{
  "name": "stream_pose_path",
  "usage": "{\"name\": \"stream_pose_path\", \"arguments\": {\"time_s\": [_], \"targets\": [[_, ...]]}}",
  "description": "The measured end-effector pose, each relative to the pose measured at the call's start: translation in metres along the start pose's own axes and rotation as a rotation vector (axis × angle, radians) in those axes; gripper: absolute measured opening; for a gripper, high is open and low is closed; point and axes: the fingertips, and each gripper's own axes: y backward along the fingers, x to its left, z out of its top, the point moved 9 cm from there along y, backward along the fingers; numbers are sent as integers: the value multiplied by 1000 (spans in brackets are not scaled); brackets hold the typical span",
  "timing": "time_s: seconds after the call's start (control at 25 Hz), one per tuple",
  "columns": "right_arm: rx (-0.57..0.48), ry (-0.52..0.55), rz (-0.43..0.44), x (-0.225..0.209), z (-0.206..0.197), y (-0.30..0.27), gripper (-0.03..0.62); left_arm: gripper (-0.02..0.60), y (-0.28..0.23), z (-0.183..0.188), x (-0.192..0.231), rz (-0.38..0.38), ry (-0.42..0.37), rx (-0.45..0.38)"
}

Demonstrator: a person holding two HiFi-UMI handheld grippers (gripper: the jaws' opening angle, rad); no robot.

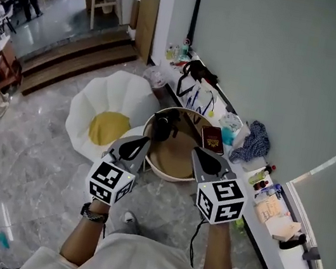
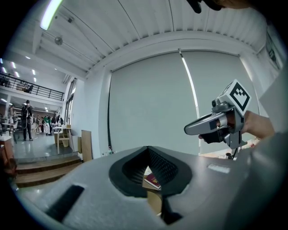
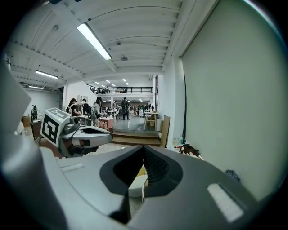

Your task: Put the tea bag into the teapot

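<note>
We hold the left tool (image 1: 130, 149) and right tool (image 1: 209, 163) over the near edge of the round surface (image 1: 168, 175), each with its jaws together and nothing between them. The dark teapot (image 1: 164, 126) stands near the far left edge, and a red booklet (image 1: 212, 138) lies apart at the right edge.

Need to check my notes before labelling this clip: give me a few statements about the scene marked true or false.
1. The left gripper and right gripper are held over the near edge of the round table. True.
2. The right gripper holds a tea bag. False: its jaws are together with nothing between them.
3. A red box lies on the table, right of the dark teapot. True.
4. The blue cloth lies on the table. False: it lies on the white ledge by the wall.
</note>
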Motion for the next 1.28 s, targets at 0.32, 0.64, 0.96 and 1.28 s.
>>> {"name": "stream_pose_path", "arguments": {"time_s": [0.32, 0.64, 0.96, 1.28], "targets": [[-21, 33, 20, 11, -14, 64, 6, -2, 35, 1, -60, 27, -3, -11], [-26, 74, 56, 29, -29, 106, 6, -2, 68, -2, -104, 52, -6, -16], [-51, 68, 56, 38, -32, 128, 6, -2, 88, 3, -121, 58, -25, -16], [-52, 55, 41, 29, -35, 134, 5, -2, 81, 7, -127, 45, -33, -14]]}}
